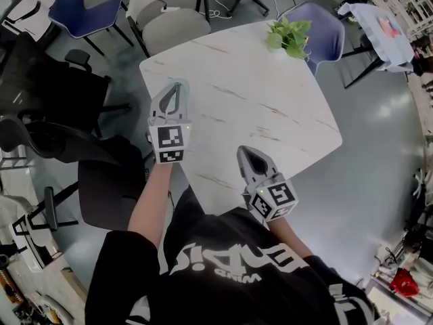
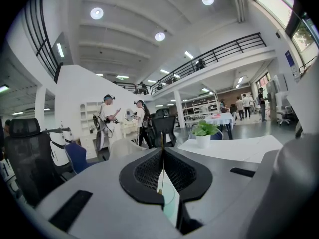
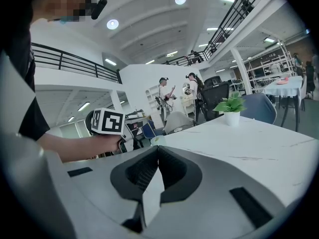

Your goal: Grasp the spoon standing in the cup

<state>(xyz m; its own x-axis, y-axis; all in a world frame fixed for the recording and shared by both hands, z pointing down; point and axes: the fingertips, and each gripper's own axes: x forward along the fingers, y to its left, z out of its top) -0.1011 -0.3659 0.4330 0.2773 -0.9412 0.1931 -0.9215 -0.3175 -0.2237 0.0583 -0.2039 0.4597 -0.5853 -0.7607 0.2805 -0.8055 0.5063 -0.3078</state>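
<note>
A pale green cup (image 3: 158, 140) stands near the left corner of the white marble table (image 1: 270, 107). In the head view my left gripper (image 1: 177, 85) hangs right over it and hides most of it. A thin spoon handle (image 2: 162, 139) rises upright between that gripper's closed jaws (image 2: 162, 151), with the cup's green inside (image 2: 169, 195) showing beneath them. My right gripper (image 1: 245, 151) hovers over the table's near edge, right of the cup, shut with nothing in it (image 3: 158, 148). Its view shows the left gripper's marker cube (image 3: 107, 122) and the hand holding it.
A potted plant (image 1: 289, 36) stands at the table's far edge. A grey chair (image 1: 169, 26) and a blue chair (image 1: 318, 29) sit beyond the table, and black office chairs (image 1: 40, 114) are to the left. People stand far back in the hall (image 2: 107, 118).
</note>
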